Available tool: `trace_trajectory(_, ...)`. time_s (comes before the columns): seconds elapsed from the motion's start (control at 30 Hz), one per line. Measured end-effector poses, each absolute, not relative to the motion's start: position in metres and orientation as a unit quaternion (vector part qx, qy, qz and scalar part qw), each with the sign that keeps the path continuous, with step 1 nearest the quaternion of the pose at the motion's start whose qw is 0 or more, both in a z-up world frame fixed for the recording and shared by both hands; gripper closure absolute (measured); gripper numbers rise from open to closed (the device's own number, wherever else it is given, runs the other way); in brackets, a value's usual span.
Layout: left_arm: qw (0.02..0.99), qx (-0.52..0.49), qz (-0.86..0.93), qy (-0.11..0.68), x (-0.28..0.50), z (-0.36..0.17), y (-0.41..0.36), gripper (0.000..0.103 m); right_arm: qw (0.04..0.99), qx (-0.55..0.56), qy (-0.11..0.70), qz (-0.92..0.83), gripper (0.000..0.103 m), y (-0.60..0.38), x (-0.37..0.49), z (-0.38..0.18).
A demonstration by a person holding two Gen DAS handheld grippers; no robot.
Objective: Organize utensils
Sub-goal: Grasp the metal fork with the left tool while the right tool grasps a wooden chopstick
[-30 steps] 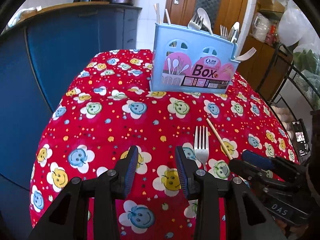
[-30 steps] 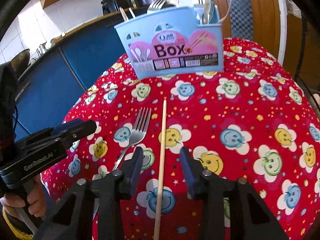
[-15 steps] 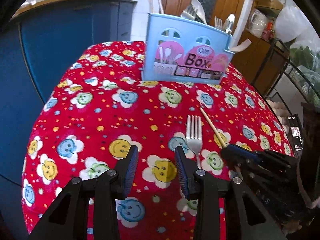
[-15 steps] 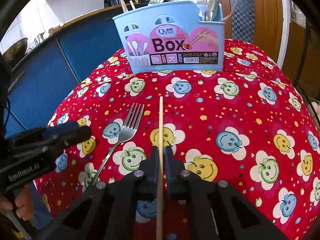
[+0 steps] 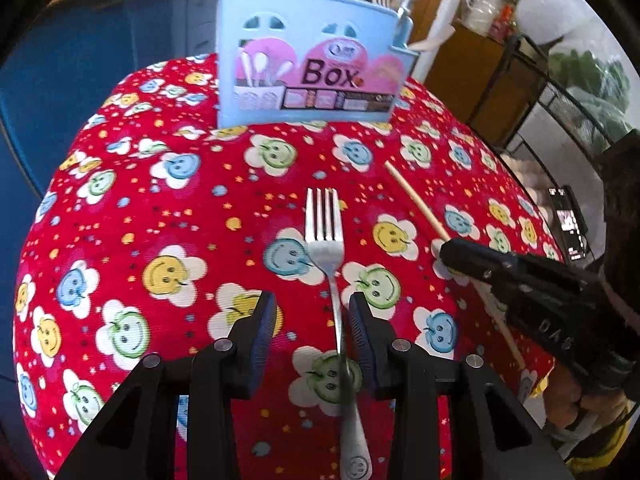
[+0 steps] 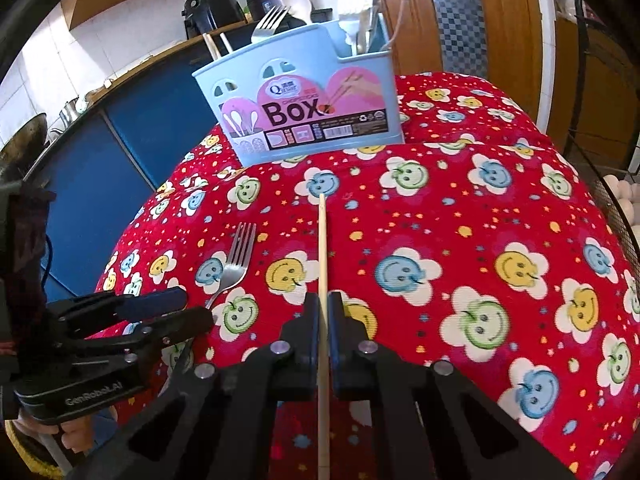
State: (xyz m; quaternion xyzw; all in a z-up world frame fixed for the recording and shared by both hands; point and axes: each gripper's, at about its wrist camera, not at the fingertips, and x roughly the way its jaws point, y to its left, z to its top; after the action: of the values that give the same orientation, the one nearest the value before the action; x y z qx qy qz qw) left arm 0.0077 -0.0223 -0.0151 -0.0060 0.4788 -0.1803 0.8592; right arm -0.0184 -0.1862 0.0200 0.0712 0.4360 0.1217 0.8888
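A steel fork [image 5: 325,236] lies on the red smiley tablecloth [image 5: 168,208], tines toward the light blue utensil box [image 5: 312,64]. My left gripper [image 5: 313,312] stands open over the fork's handle, which runs between the fingers close to the right pad without being pinched. A wooden chopstick [image 6: 322,248] points toward the box [image 6: 304,116], and my right gripper [image 6: 324,300] is shut on it. The left wrist view shows the same chopstick [image 5: 412,200] leading into the right gripper [image 5: 446,250]. In the right wrist view the fork [image 6: 236,264] sits left of the chopstick, beside the left gripper [image 6: 192,308].
The box holds several forks, spoons and chopsticks [image 6: 280,12]. Blue cabinets [image 6: 132,128] stand behind the table on the left. A wooden door [image 6: 500,20] and a black wire rack [image 5: 560,92] are on the right. A phone [image 5: 568,224] lies past the table's right edge.
My right gripper closed on the chopstick, which now looks lifted off the cloth. My left gripper moved right and forward, so the fork's handle now lies between its open fingers.
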Motion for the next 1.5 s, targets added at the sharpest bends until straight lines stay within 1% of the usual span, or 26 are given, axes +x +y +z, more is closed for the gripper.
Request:
trace_trajectory(0.03, 0.859, 0.001, -0.182, 0.479, 0.008, -0.016, -0.025, 0.072, 0.888, 0.070, 0.437, 0.121, 0.097, -0.187, -0.019, 0.020)
trace_trajectory(0.1, 0.854, 0.017, -0.189, 0.484, 0.007, -0.017, -0.030, 0.083, 0.886, 0.070, 0.442, 0.121, 0.097, -0.189, -0.018, 0.019)
trace_trajectory(0.13, 0.851, 0.022, -0.194, 0.488, 0.008, -0.017, -0.033, 0.086, 0.884, 0.072, 0.445, 0.123, 0.097, -0.190, -0.017, 0.018)
trace_trajectory(0.23, 0.845, 0.045, -0.198, 0.495, 0.010, -0.019, -0.040, 0.088, 0.877, 0.076, 0.457, 0.123, 0.097, -0.194, -0.014, 0.013)
trace_trajectory(0.4, 0.832, 0.068, -0.208, 0.510, 0.020, -0.019, -0.049, 0.089, 0.871, 0.077, 0.468, 0.129, 0.096, -0.195, -0.010, 0.009)
trace_trajectory(0.53, 0.831, 0.064, -0.210, 0.511, 0.027, -0.020, -0.049, 0.097, 0.862, 0.084, 0.481, 0.137, 0.096, -0.197, -0.006, 0.007)
trace_trajectory(0.73, 0.829, 0.080, -0.214, 0.511, 0.027, -0.019, -0.051, 0.097, 0.830, 0.068, 0.527, 0.167, 0.096, -0.197, 0.011, 0.009)
trace_trajectory(0.9, 0.811, 0.088, -0.226, 0.532, 0.036, -0.018, -0.055, 0.097, 0.800, 0.063, 0.568, 0.180, 0.096, -0.196, 0.028, 0.010)
trace_trajectory(1.0, 0.811, 0.086, -0.227, 0.532, 0.038, -0.017, -0.054, 0.098, 0.792, 0.057, 0.579, 0.182, 0.097, -0.195, 0.032, 0.010)
trace_trajectory(1.1, 0.813, 0.068, -0.230, 0.530, 0.039, -0.016, -0.051, 0.100, 0.791, 0.053, 0.582, 0.183, 0.096, -0.194, 0.032, 0.012)
trace_trajectory(1.23, 0.820, 0.040, -0.235, 0.521, 0.037, -0.013, -0.044, 0.100, 0.799, 0.081, 0.565, 0.190, 0.097, -0.199, 0.028, 0.018)
trace_trajectory(1.5, 0.844, -0.031, -0.250, 0.474, 0.029, 0.009, -0.024, 0.100, 0.841, 0.134, 0.481, 0.208, 0.097, -0.212, 0.009, 0.052)
